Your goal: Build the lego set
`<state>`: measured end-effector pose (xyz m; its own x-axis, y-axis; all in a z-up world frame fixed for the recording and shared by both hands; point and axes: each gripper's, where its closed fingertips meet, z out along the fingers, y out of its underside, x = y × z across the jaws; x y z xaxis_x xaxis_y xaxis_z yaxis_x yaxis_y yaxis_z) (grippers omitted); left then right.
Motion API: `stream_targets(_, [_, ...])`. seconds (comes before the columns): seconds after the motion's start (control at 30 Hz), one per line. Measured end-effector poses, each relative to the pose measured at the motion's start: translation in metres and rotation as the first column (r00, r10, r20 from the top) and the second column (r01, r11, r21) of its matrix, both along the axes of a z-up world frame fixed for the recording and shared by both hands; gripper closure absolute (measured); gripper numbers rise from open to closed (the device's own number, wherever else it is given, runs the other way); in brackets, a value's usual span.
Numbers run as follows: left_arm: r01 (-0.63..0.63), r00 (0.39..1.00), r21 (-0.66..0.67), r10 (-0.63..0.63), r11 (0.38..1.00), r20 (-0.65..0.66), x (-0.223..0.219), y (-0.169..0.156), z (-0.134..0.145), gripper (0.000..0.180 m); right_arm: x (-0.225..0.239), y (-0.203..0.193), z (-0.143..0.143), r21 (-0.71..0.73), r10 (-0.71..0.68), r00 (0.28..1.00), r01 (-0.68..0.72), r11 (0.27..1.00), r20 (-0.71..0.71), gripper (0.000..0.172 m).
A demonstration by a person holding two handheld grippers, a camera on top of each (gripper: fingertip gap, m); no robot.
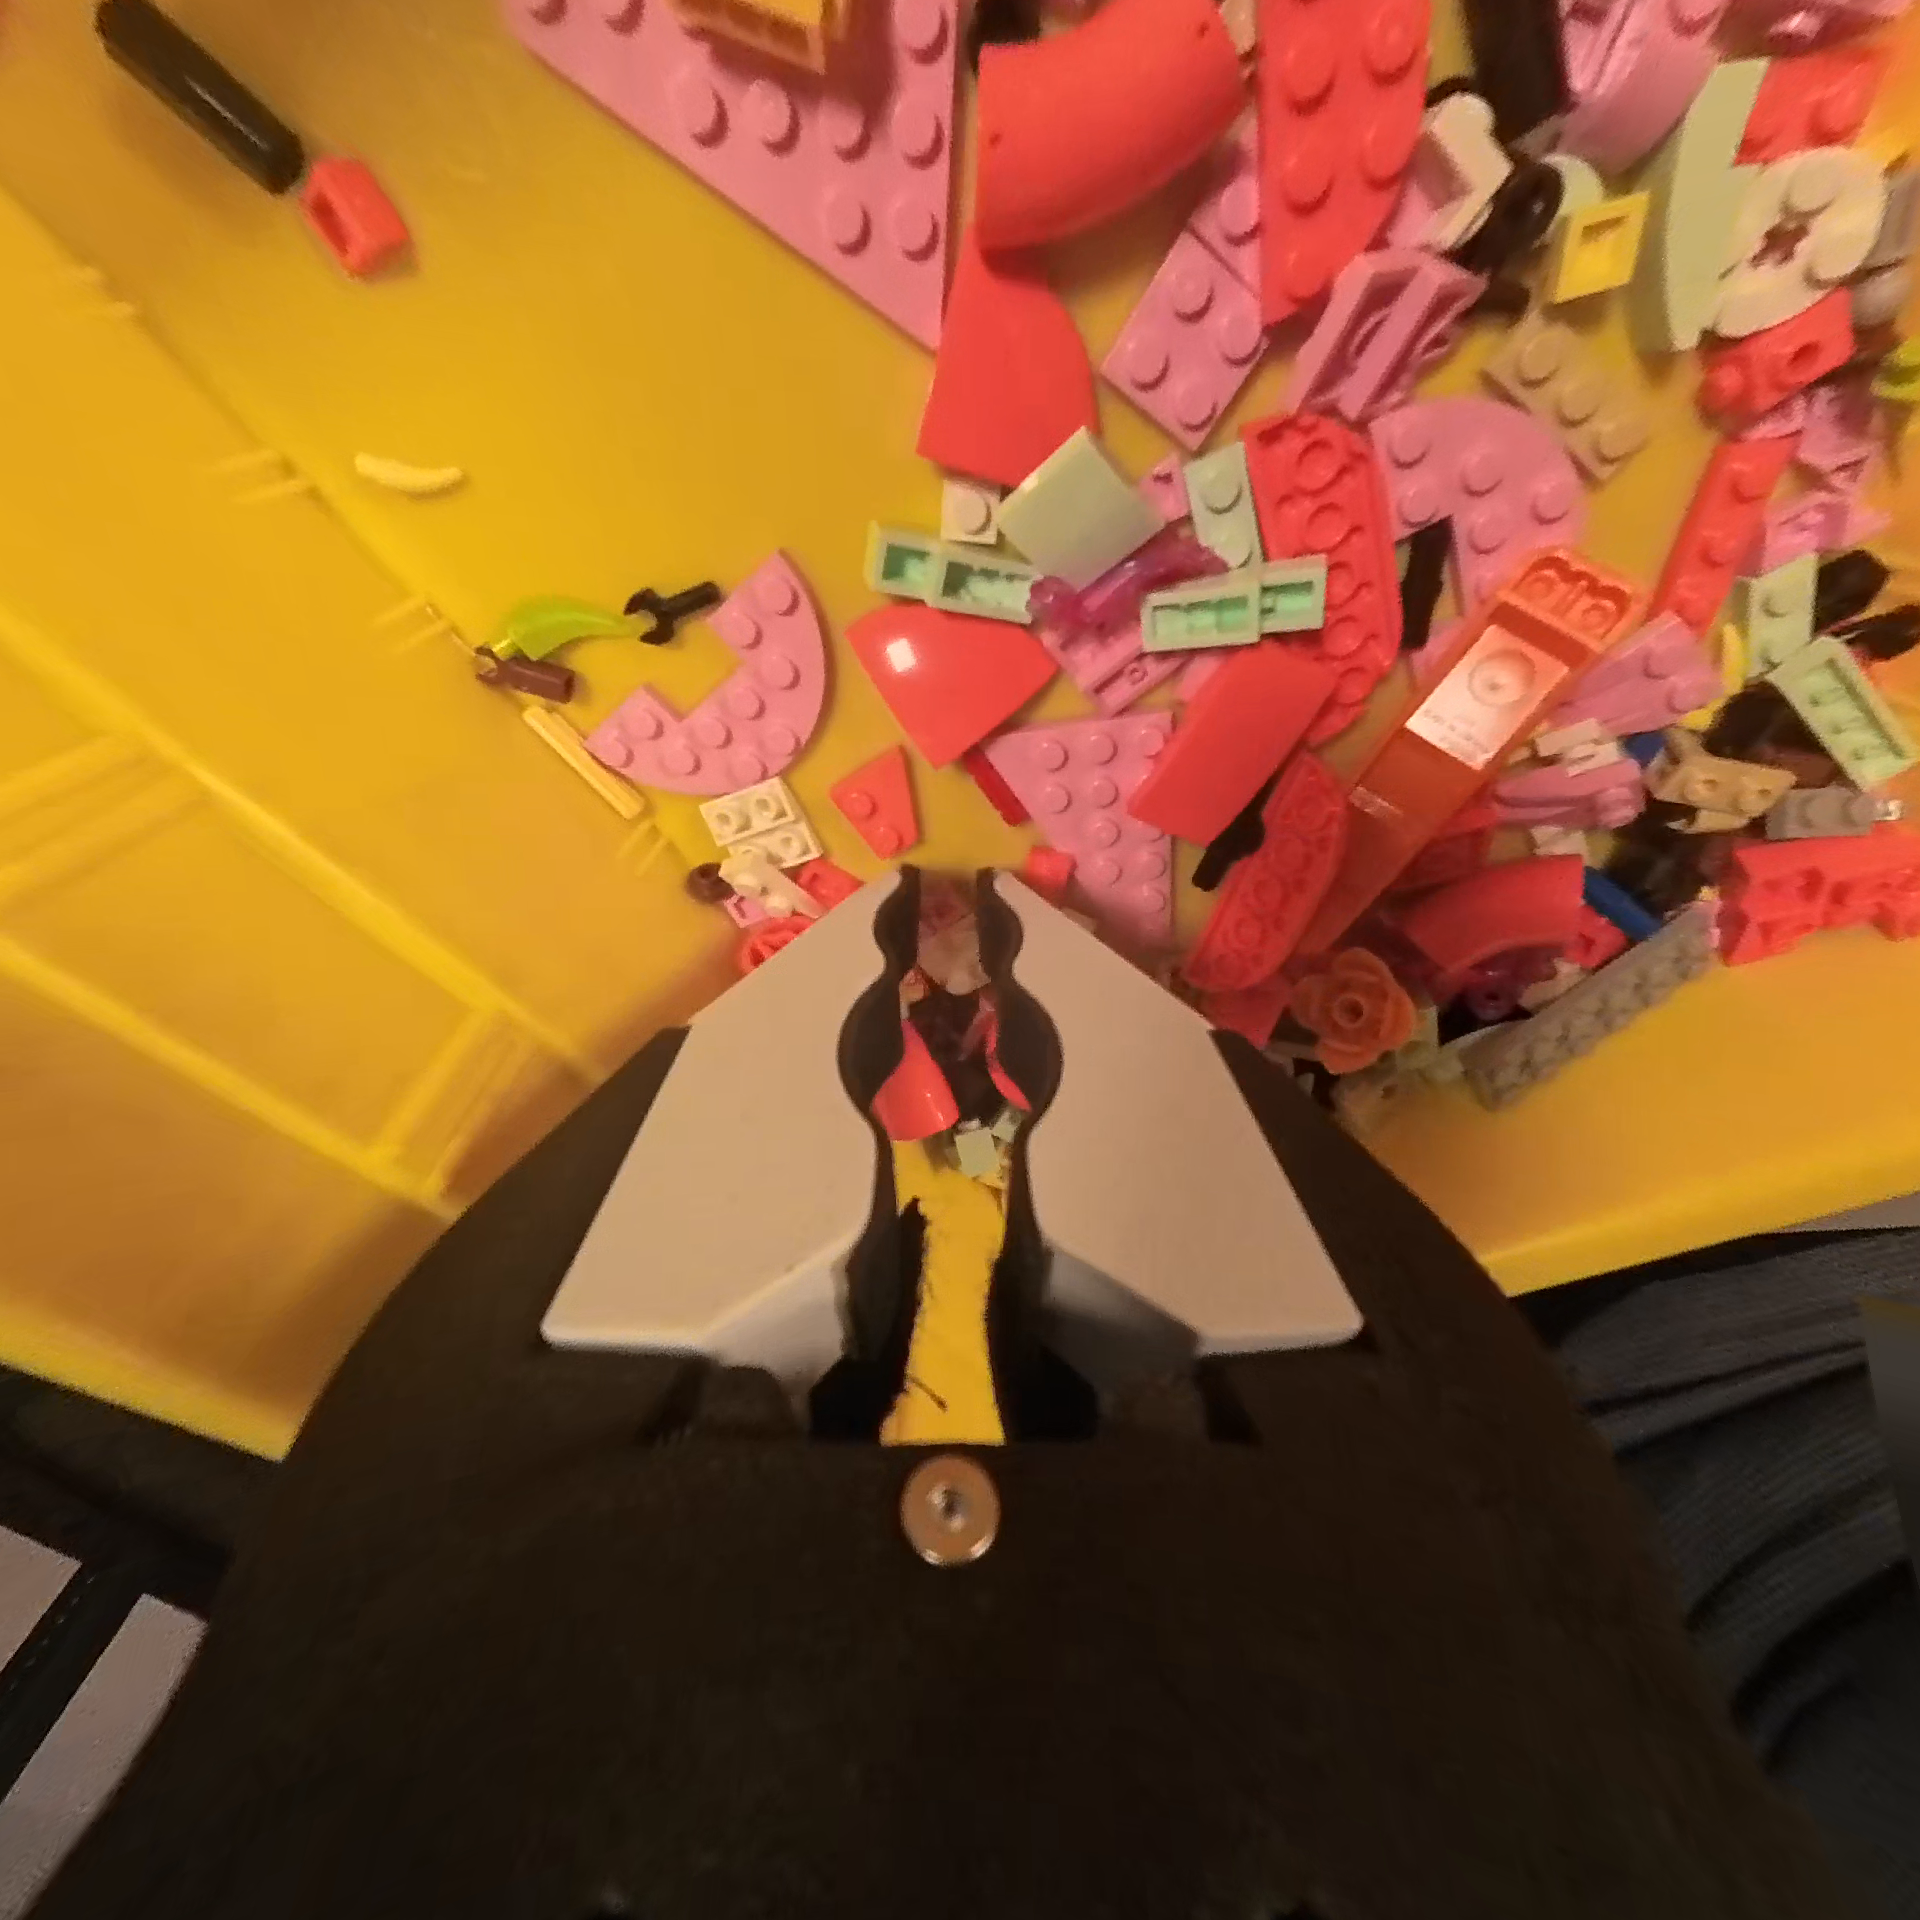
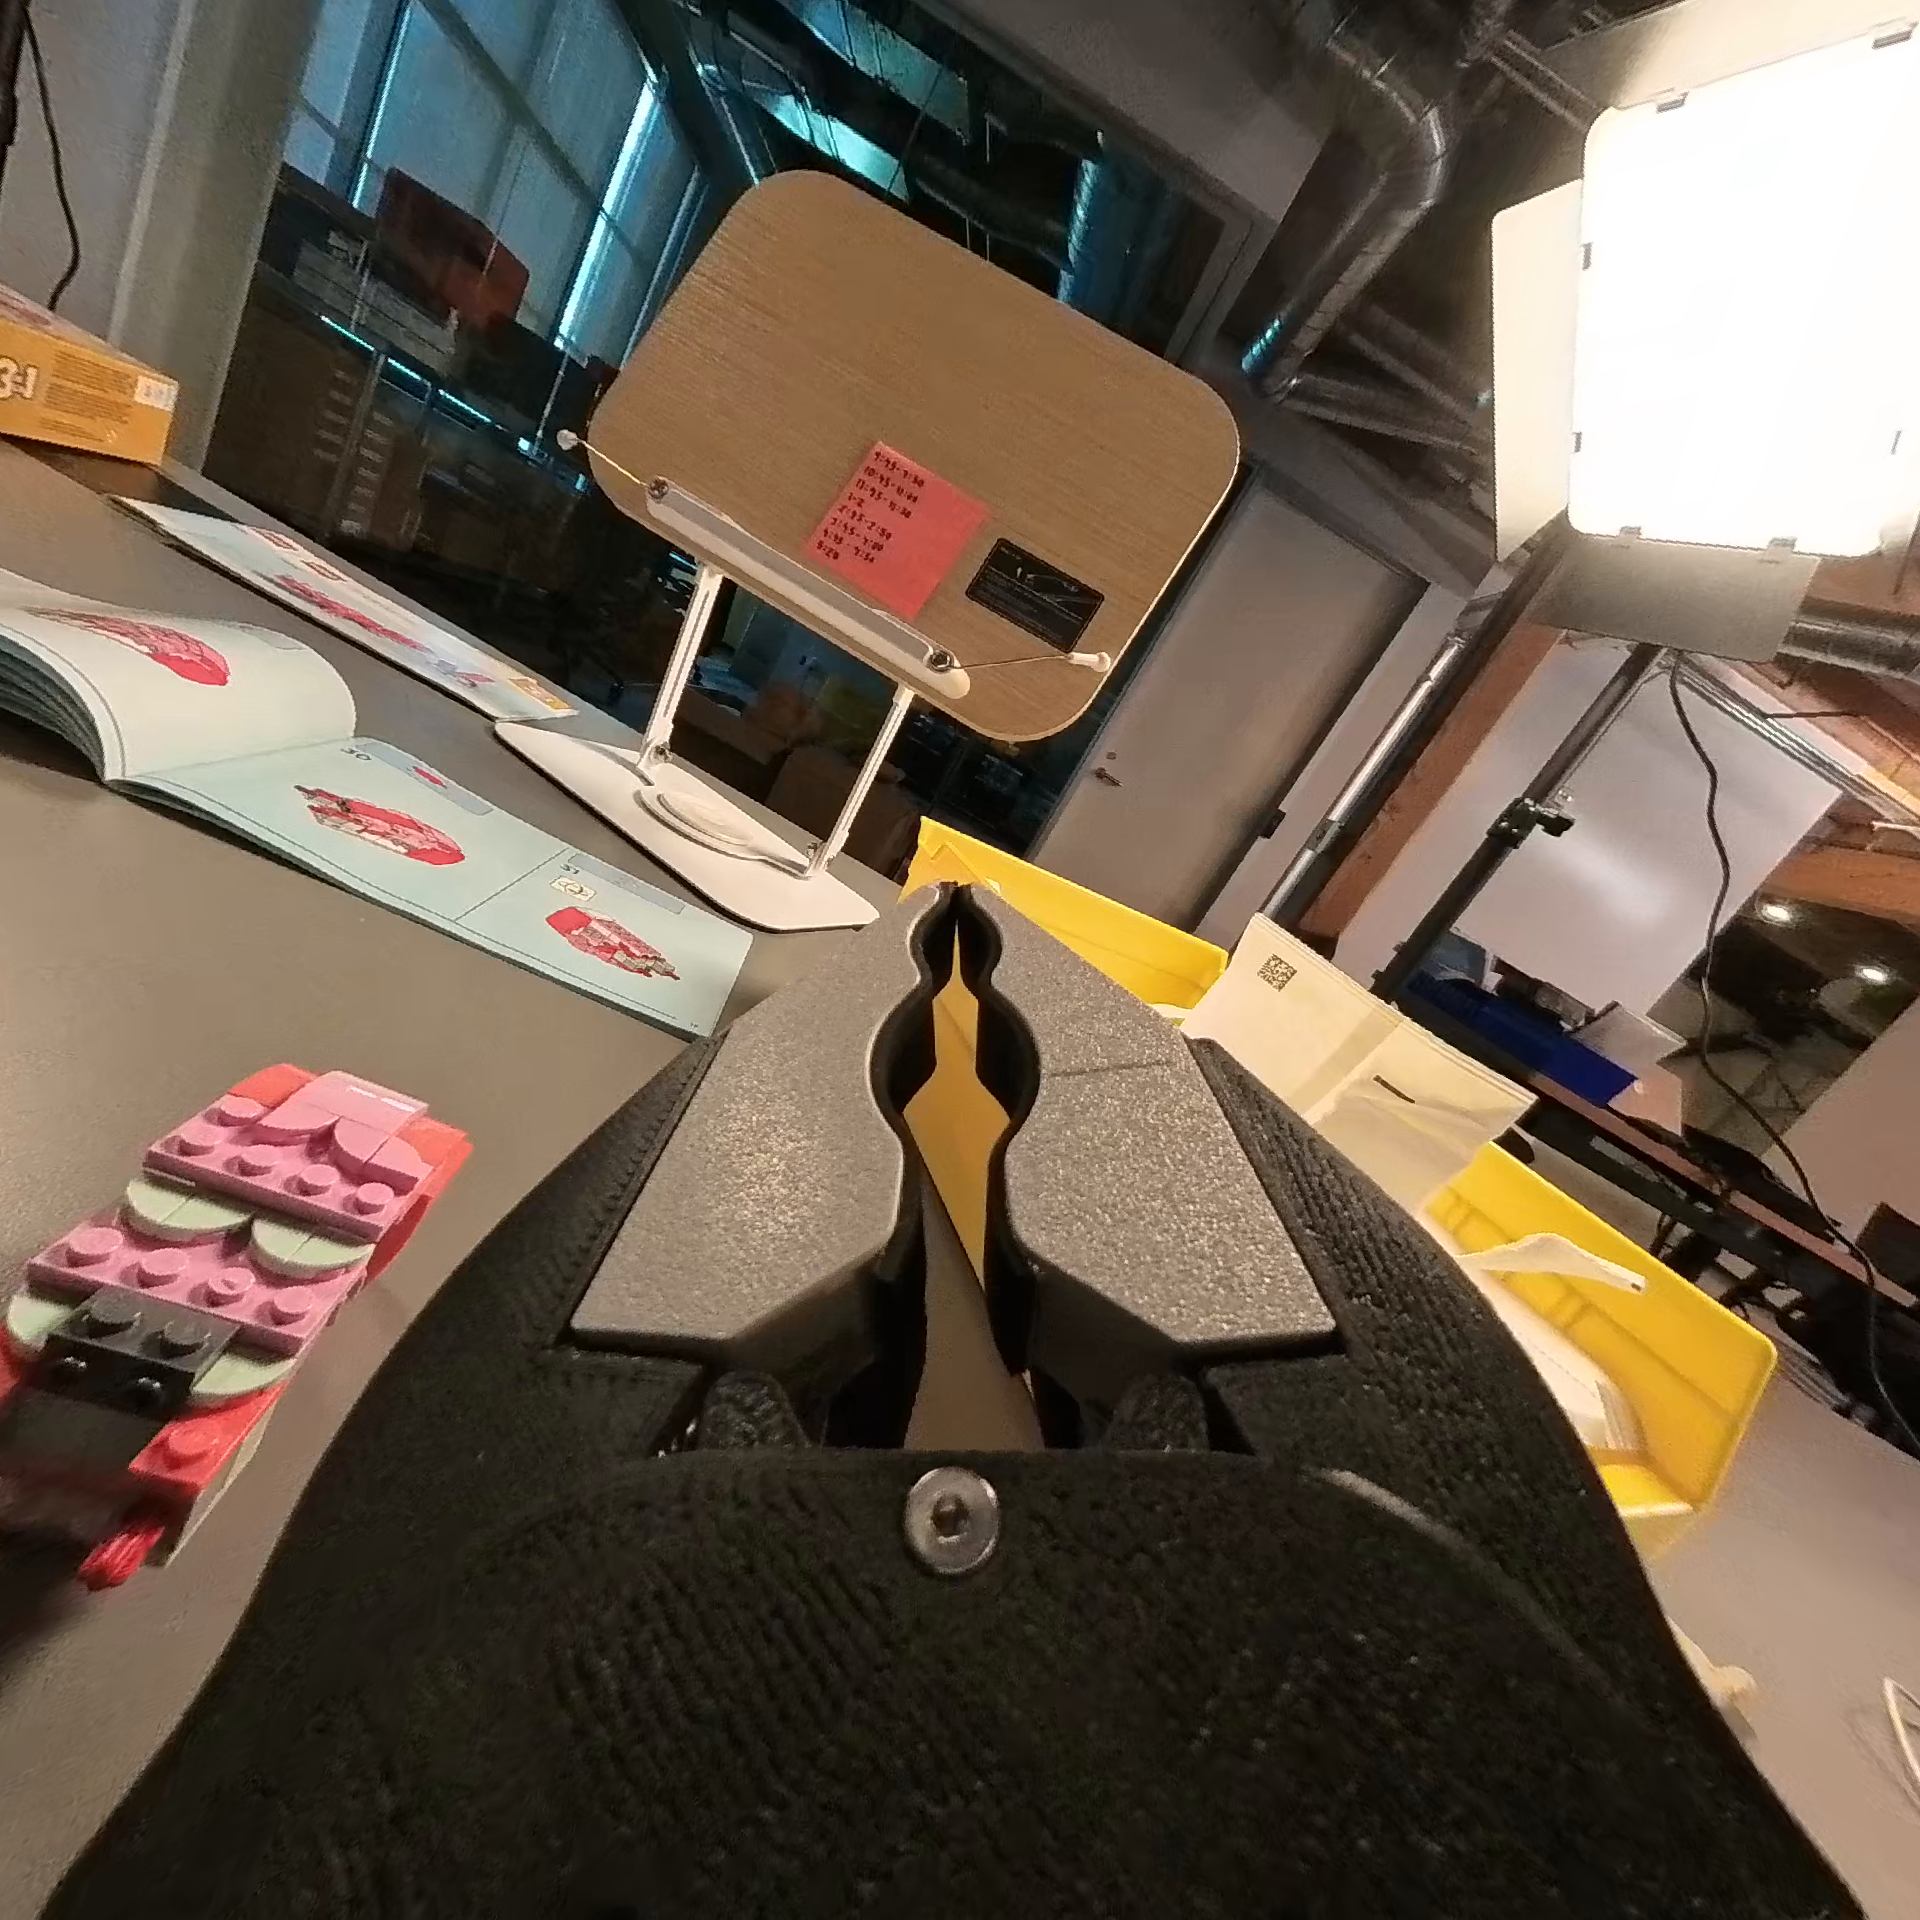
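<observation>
My left gripper (image 1: 948, 883) hangs over a yellow bin (image 1: 312, 727) that holds a pile of pink, coral and pale green bricks. Its jaws stand a little apart, and only loose bricks on the bin floor show through the gap; nothing is pressed between the pads. Nearest the tips lie a small coral wedge plate (image 1: 878, 805), a white plate (image 1: 756, 821) and a pink wedge plate (image 1: 1101, 821). My right gripper (image 2: 956, 896) is shut with the tips touching and nothing between them, above a grey table (image 2: 312, 987). A partly built pink, coral and green brick model (image 2: 229, 1247) lies to its left.
An orange brick separator (image 1: 1475, 707) and an orange rose piece (image 1: 1351, 1008) lie in the pile. An open instruction booklet (image 2: 312, 790), a wooden book stand (image 2: 914, 457), a yellow bin (image 2: 1122, 956) with white paper bags (image 2: 1382, 1049) and a bright lamp (image 2: 1745, 343) show in the right wrist view. About 60 centimetres separates my left fingertips from my right.
</observation>
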<state>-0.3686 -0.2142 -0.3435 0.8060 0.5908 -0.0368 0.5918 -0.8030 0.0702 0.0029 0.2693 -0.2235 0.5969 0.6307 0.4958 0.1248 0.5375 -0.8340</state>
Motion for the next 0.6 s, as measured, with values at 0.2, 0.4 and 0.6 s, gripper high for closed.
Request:
stream_targets(0.2, [-0.016,1.0,-0.023,0.016,1.0,0.004,0.0019,-0.0029,-0.0001,0.168,-0.0008,-0.0011,-0.0005,0.001,0.007,1.0,-0.007,1.0,0.004,0.172])
stream_targets(0.4, [0.004,1.0,-0.014,-0.004,1.0,-0.01,0.0034,-0.0029,-0.0009,0.175,-0.0009,-0.0021,0.0001,0.002,0.011,1.0,-0.011,1.0,0.002,0.172])
stream_targets(0.6, [0.064,0.996,0.011,-0.064,0.998,-0.061,0.0019,-0.0019,-0.0002,0.177,-0.0004,-0.0028,0.0005,-0.001,0.015,1.0,-0.015,1.0,-0.003,0.172])
